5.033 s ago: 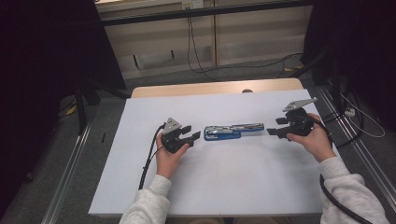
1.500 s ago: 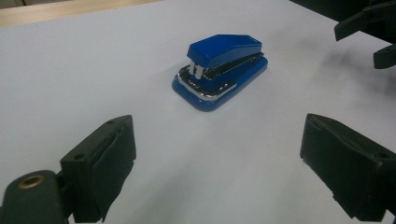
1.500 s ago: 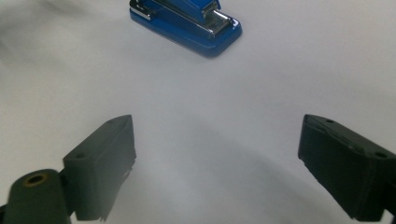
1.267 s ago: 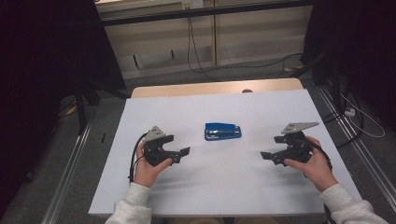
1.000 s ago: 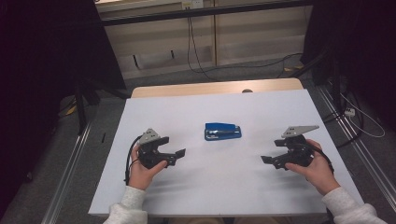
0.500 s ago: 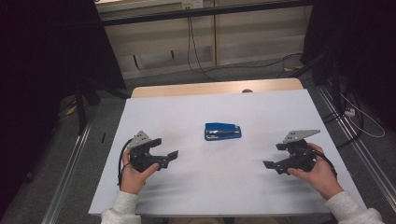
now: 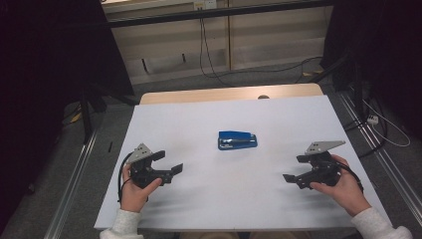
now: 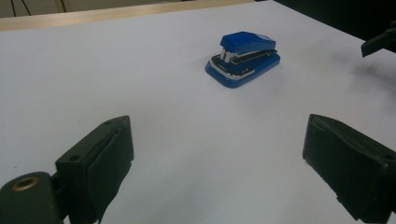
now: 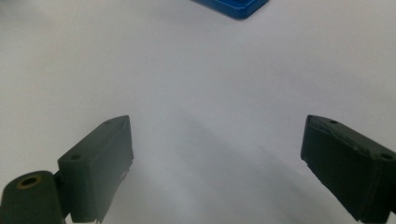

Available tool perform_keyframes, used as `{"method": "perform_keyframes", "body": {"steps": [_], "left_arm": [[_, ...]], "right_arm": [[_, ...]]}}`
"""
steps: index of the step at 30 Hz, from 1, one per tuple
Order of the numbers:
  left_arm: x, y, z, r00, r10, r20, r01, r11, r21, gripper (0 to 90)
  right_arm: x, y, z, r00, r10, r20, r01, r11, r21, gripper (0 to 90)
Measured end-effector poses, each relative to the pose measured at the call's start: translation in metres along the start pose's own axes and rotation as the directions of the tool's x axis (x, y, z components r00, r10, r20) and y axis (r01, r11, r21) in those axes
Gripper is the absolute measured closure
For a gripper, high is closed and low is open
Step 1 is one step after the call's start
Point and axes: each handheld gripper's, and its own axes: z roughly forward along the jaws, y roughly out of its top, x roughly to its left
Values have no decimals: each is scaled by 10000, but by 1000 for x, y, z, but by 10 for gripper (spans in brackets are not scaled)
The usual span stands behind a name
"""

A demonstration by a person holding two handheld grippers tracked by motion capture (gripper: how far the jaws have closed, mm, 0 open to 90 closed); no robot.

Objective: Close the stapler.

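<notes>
White table: both grippers, left and right, have pulled back toward frame bottom, jaws spread, empty; blue stapler sits closed mid-frame, apparently finished.

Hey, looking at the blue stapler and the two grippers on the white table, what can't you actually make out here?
- Stapler, right gripper view: cut off by the top edge; a blue corner shows.
- Stapler's far side, high view: hidden by its own body; any lettering is too small.
- Right gripper, left gripper view: one dark tip, cut by the right edge.
- Left gripper's handle, high view: covered by the hand.
</notes>
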Motion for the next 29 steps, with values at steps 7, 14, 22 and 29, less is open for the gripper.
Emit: {"method": "perform_keyframes", "body": {"steps": [7,14,22,29], "left_arm": [[3,-4,-8,10000,-48,-80,49,10000,33,89],[3,-6,-16,9999,-98,-111,98,9999,-62,88],[7,-10,-20,9999,-127,-114,127,9999,-57,88],[6,-10,-18,9999,-103,-80,103,9999,-7,88]], "right_arm": [[0,-2,-3,10000,-10,19,10,10000,-28,90],[0,-2,-4,10000,-64,9,64,9999,-80,90],[0,-1,-3,9999,-119,-7,119,9999,-39,89],[0,-1,-3,9999,-161,9,161,9999,-56,90]]}}
